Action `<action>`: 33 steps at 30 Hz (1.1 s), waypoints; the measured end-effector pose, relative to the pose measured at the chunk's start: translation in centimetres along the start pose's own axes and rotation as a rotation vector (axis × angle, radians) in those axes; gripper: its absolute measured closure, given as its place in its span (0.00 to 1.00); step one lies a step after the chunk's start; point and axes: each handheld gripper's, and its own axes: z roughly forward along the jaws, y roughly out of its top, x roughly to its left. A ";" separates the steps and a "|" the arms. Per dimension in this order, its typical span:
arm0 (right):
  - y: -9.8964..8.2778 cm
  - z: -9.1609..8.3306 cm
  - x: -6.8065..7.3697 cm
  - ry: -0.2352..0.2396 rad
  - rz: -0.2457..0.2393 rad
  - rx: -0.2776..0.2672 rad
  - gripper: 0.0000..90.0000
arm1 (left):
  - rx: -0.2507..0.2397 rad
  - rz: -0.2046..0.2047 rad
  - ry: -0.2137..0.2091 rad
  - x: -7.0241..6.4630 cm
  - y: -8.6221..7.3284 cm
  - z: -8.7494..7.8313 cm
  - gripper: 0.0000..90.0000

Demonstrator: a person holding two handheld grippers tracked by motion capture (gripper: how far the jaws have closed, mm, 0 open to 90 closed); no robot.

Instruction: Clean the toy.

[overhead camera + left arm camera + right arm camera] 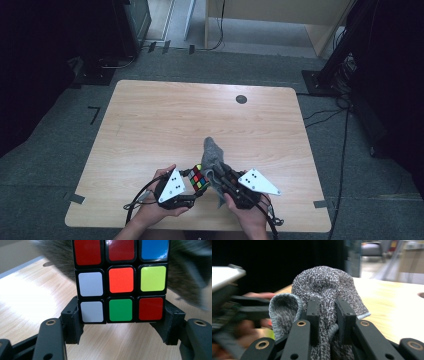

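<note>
Wooden table (150,115), left hand-held gripper (192,192) clamping cube (199,179), right hand-held gripper (223,181) pinching cloth (214,156) (bunched).

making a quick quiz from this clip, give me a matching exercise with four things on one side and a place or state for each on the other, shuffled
Things:
1. colourful puzzle cube
2. grey knitted cloth
3. small dark round spot
4. light wooden table

Places or states:
A. bunched between the right gripper jaws
B. on the tabletop near the far edge
C. clamped at its sides by the left gripper
D. carries everything else

Pairs: 1-C, 2-A, 3-B, 4-D
</note>
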 end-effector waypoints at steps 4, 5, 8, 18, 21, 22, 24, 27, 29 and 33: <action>0.1 0.0 1.4 0.014 -0.090 -0.025 0.84 | -0.002 0.007 0.002 -0.1 0.0 -0.1 0.38; -0.1 0.1 1.1 0.008 -0.087 -0.023 0.84 | -0.007 0.002 0.001 0.0 0.0 -0.2 0.38; -0.5 0.1 -0.4 -0.053 -0.034 -0.001 0.84 | -0.019 -0.008 -0.001 0.2 0.1 -0.5 0.38; 0.1 -0.1 1.1 0.055 -0.066 -0.023 0.84 | -0.007 -0.003 0.000 0.1 0.1 -0.3 0.38; -0.3 0.0 0.0 -0.010 -0.050 -0.005 0.84 | -0.021 -0.020 -0.002 0.3 0.1 -0.5 0.38; -0.3 0.0 -0.3 -0.021 -0.036 0.001 0.85 | -0.022 -0.024 -0.003 0.4 0.1 -0.5 0.38; -0.2 -0.2 -0.2 0.000 -0.026 0.000 0.84 | -0.014 -0.027 -0.004 0.5 0.1 -0.4 0.38; 0.2 -0.1 0.8 0.093 -0.031 -0.027 0.84 | -0.002 -0.021 -0.008 0.3 -0.1 -0.1 0.38; 0.2 0.0 1.1 0.099 -0.053 -0.027 0.84 | -0.009 -0.025 -0.015 0.3 -0.1 -0.2 0.38; -0.3 0.0 -0.9 0.018 0.006 -0.007 0.84 | -0.030 -0.039 -0.023 0.5 0.1 -0.5 0.38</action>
